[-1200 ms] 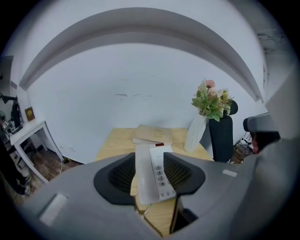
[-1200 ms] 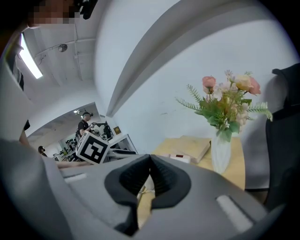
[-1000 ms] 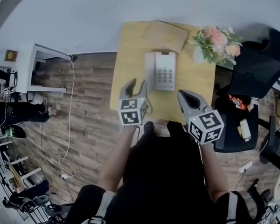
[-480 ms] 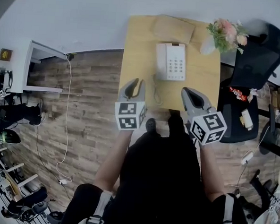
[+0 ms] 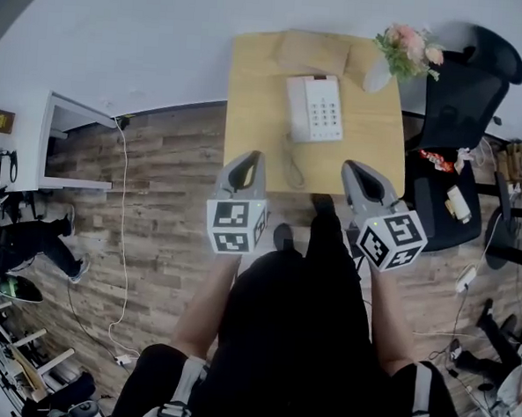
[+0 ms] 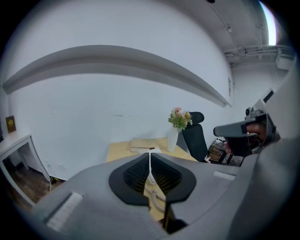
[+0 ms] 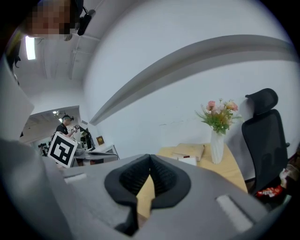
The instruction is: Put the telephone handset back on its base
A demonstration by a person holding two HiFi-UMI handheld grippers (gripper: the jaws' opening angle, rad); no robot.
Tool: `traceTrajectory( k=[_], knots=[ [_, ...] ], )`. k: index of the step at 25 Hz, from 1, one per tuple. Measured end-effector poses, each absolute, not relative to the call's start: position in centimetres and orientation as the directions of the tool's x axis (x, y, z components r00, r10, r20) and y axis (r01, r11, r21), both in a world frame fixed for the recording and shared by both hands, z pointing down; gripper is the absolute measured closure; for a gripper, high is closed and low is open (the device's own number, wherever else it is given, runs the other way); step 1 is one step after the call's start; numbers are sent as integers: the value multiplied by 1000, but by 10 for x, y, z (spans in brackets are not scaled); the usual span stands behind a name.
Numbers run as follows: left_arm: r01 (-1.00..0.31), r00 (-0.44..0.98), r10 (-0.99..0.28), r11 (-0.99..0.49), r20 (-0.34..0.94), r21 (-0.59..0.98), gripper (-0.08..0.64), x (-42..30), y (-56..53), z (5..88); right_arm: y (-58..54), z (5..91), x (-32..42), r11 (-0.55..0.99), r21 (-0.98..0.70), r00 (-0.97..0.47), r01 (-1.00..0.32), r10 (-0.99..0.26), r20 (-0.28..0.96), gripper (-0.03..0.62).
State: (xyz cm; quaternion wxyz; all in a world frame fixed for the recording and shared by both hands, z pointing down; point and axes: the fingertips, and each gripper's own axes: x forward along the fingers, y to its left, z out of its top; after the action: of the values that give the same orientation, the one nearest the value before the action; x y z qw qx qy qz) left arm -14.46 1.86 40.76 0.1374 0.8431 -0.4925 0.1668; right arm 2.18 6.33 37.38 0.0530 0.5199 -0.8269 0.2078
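The left gripper [image 5: 246, 158] has just been closing, and its jaws are now pressed together with nothing between them. In the head view it hangs over the near left edge of the tabletop [image 5: 251, 88]. The right gripper [image 5: 356, 170], also pressed together and empty, hangs over the near right edge. Well beyond both, in the middle of the tabletop, sits the white telephone [image 5: 320, 108]. The handset [image 5: 295, 108] lies along the left side of it, apart from either gripper. A coiled cord [image 5: 292, 165] runs from the telephone toward the near edge. A tan pad [image 5: 315, 52] lies at the far edge, a vase of flowers [image 5: 403, 49] stands at the far right corner, and a black chair [image 5: 466, 92] is to the right.

In the left gripper view, the left gripper [image 6: 150, 155] shows its jaws meeting in a thin line. The cord [image 6: 157, 199] shows through the gap lower down. The vase of flowers [image 6: 176, 126] and the chair [image 6: 194, 136] stand beyond, and the right gripper [image 6: 241, 131] shows at the right.

In the right gripper view, the right gripper [image 7: 150, 157] has its jaws touching at the tips, holding nothing. The tabletop [image 7: 234, 171], pad [image 7: 190, 151], vase of flowers [image 7: 217, 126] and chair [image 7: 262, 136] lie ahead.
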Motion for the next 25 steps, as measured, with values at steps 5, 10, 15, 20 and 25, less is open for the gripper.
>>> traceTrajectory(
  k=[5, 10, 15, 20, 25],
  knots=[
    [-852, 504, -780, -518, 371, 69, 548, -147, 38, 386, 80, 362, 19, 351, -295, -429, -889, -864, 264, 592],
    [-832, 543, -772, -549, 331, 83, 549, -143, 52, 370, 95, 359, 21, 338, -286, -411, -897, -875, 254, 592],
    [-812, 575, -759, -574, 306, 103, 549, -136, 62, 362, 109, 357, 28, 311, -258, -376, -915, -889, 261, 592],
    [-800, 593, -745, -589, 305, 118, 549, -131, 65, 359, 115, 352, 32, 295, -247, -355, -923, -900, 254, 592],
    [-792, 603, -738, -600, 302, 114, 549, -132, 74, 356, 120, 347, 29, 302, -237, -357, -924, -901, 246, 592]
  ],
)
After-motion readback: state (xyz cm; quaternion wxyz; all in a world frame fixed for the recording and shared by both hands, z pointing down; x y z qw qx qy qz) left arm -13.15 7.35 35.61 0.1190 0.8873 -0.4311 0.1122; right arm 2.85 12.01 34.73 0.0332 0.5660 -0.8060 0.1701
